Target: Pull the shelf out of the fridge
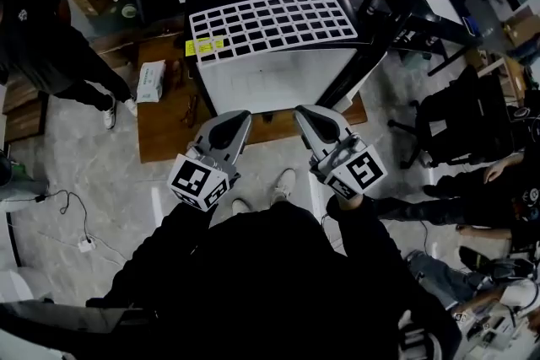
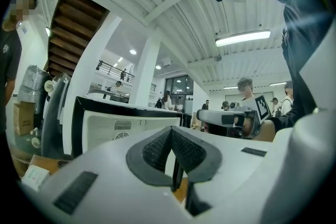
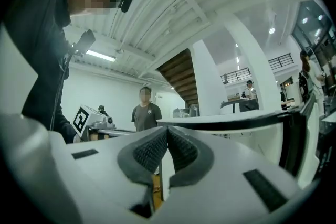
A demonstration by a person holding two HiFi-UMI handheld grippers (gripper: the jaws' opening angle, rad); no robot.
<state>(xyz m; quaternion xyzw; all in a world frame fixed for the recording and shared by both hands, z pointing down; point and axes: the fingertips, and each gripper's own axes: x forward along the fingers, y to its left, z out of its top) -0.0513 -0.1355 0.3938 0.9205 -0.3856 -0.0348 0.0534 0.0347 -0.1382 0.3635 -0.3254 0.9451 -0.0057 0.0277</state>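
Grey stone-look floor w/ cables, chairs and bystanders round a small fridge (image 1: 278, 80) on a wooden board (image 1: 160, 135): head view. White wire shelf (image 1: 270, 23) lies flat on the fridge's black top, outside the cabinet. Its long axis runs left-right, right end a bit farther, w/ a yellow label (image 1: 205, 47) at the near-left corner. Left tongs (image 1: 239, 117) and right tongs (image 1: 305, 114) hang side by side on the near side of the fridge, apart from it, tips toward it.

Left gripper view: left tongs (image 2: 171, 132) pressed together, nothing between the pads. Fridge (image 2: 126, 128) sits beyond, to the left; right tongs (image 2: 231, 118) cross at right.

Right gripper view: right tongs (image 3: 167, 135) also pressed together, empty. Fridge (image 3: 252, 128) is at right, left tongs (image 3: 92, 119) at left, and a person (image 3: 146, 113) stands far behind.
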